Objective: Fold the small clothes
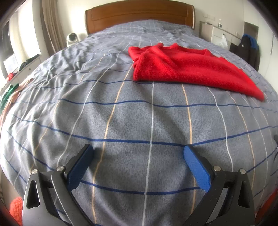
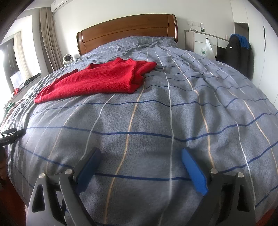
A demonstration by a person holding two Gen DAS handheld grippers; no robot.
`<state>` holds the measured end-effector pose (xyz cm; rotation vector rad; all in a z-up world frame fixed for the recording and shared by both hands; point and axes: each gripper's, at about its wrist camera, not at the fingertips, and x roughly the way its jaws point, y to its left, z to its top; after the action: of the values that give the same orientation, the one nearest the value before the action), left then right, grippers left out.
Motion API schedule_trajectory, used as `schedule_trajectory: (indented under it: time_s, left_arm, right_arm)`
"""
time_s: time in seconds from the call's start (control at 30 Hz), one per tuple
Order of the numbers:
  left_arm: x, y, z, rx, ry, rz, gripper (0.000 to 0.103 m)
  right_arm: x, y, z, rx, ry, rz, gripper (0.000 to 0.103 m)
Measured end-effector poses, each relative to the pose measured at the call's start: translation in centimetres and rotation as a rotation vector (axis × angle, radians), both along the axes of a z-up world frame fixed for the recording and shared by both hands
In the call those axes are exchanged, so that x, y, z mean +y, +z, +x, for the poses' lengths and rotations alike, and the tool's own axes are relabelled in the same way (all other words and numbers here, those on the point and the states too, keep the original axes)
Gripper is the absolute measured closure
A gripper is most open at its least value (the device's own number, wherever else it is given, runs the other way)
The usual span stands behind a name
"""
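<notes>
A red knit sweater (image 1: 187, 67) lies folded on the grey checked bed cover (image 1: 132, 118), up and to the right in the left wrist view. The right wrist view shows the same sweater (image 2: 102, 80) up and to the left, its collar toward the headboard. My left gripper (image 1: 138, 149) hangs open over bare cover, well short of the sweater, with nothing between its blue pads. My right gripper (image 2: 140, 153) is open too, above the cover (image 2: 156, 121), holding nothing. The tip of the other gripper (image 2: 10, 134) pokes in at the left edge of the right wrist view.
A wooden headboard (image 1: 139, 15) closes the far end of the bed. A small white fan (image 1: 72, 39) stands at the far left. White drawers (image 2: 201, 43) and a dark jacket (image 2: 239, 53) are at the right wall. Green and red clothes (image 1: 8, 94) lie off the left edge.
</notes>
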<state>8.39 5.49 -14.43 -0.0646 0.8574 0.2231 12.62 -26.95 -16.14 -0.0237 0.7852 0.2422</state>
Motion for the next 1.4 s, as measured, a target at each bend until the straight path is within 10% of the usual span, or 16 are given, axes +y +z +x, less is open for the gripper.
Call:
schedule_trajectory:
  time_s: [1.4]
  left_arm:
    - [0.04,0.03,-0.06,-0.006,0.002,0.010,0.000]
  right_arm:
    - [-0.02,-0.02,-0.40,-0.025,-0.001,-0.005,0.009]
